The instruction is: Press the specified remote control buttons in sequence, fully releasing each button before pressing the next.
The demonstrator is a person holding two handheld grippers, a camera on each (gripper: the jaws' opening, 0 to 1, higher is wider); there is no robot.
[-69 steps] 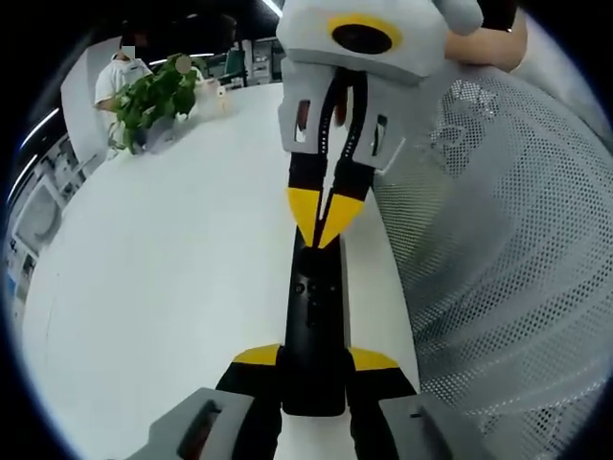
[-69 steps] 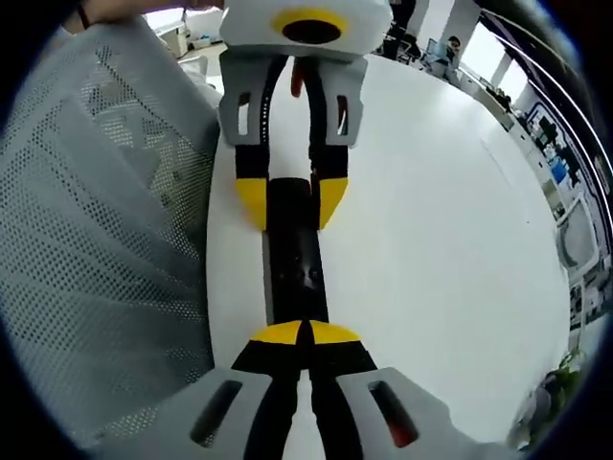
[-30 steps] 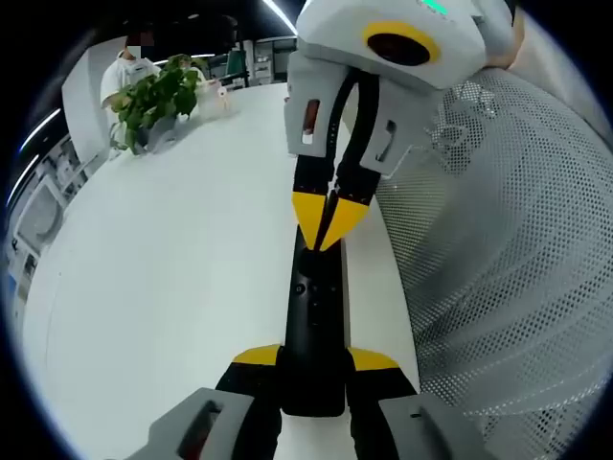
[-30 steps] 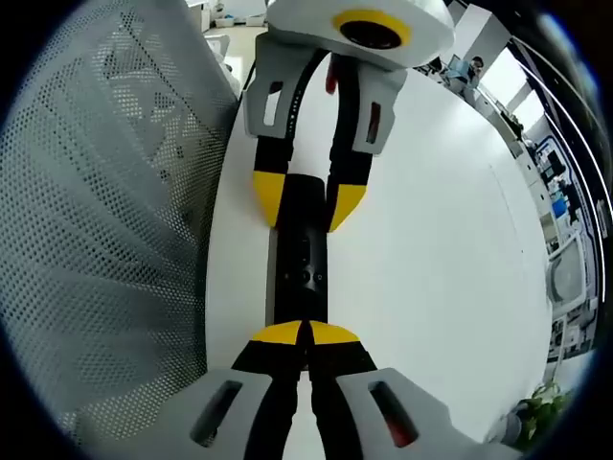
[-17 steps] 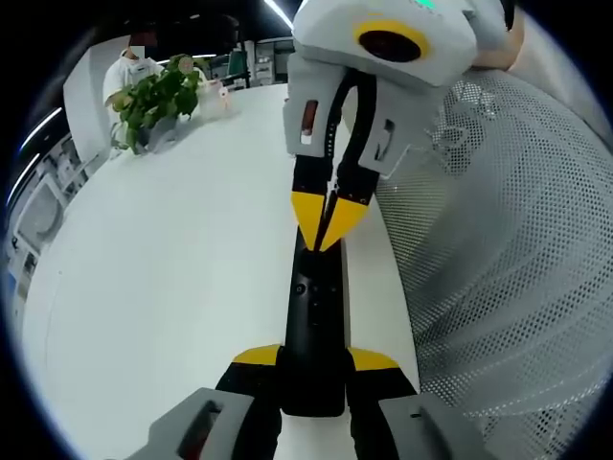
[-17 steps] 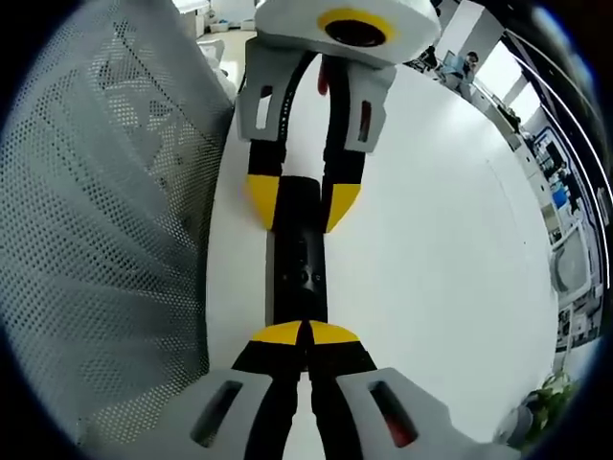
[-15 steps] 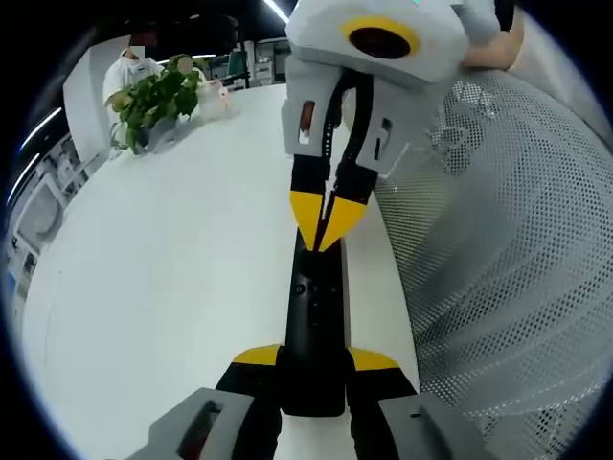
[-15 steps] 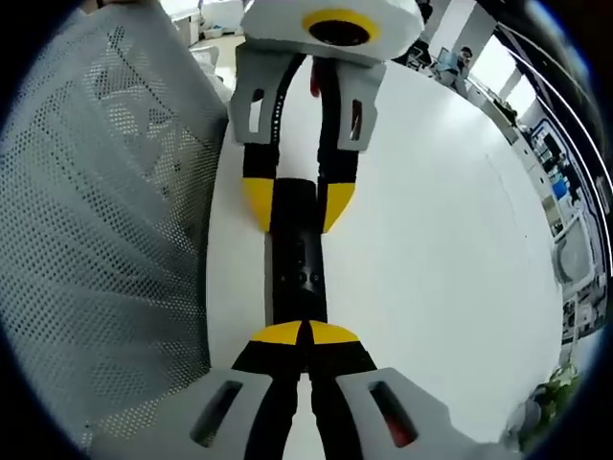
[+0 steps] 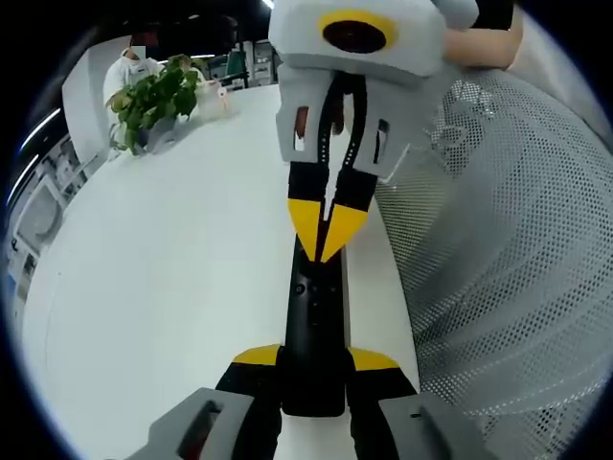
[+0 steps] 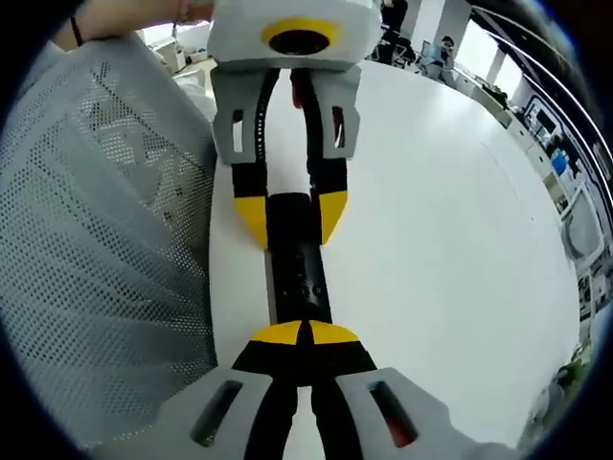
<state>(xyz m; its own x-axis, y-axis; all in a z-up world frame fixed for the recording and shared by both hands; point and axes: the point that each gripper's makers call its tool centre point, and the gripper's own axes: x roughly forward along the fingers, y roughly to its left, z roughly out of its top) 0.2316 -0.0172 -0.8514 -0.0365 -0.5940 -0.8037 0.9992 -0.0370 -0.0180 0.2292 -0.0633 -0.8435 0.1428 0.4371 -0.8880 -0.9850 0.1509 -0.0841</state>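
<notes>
A slim black remote (image 9: 314, 326) lies lengthwise near the white table's edge. My left gripper (image 9: 314, 356) is shut on its near end, one yellow-tipped jaw on each long side. From the top of the left gripper view comes my right gripper (image 9: 326, 241), shut, its yellow tips together on the remote's upper face just beyond the small buttons (image 9: 311, 287). In the right gripper view, my right gripper (image 10: 305, 333) rests shut on the remote (image 10: 299, 273), and the left gripper (image 10: 292, 216) clamps the far end.
White mesh fabric (image 9: 498, 249) runs along the table's edge beside the remote, also seen as mesh (image 10: 105, 249). A potted plant (image 9: 153, 96) and a person (image 9: 120, 72) are at the table's far end. A hand (image 9: 484, 38) holds the right gripper.
The right gripper's shut tips have come down a little along the remote toward the buttons, and its camera has tilted. The left gripper's hold on the remote is unchanged.
</notes>
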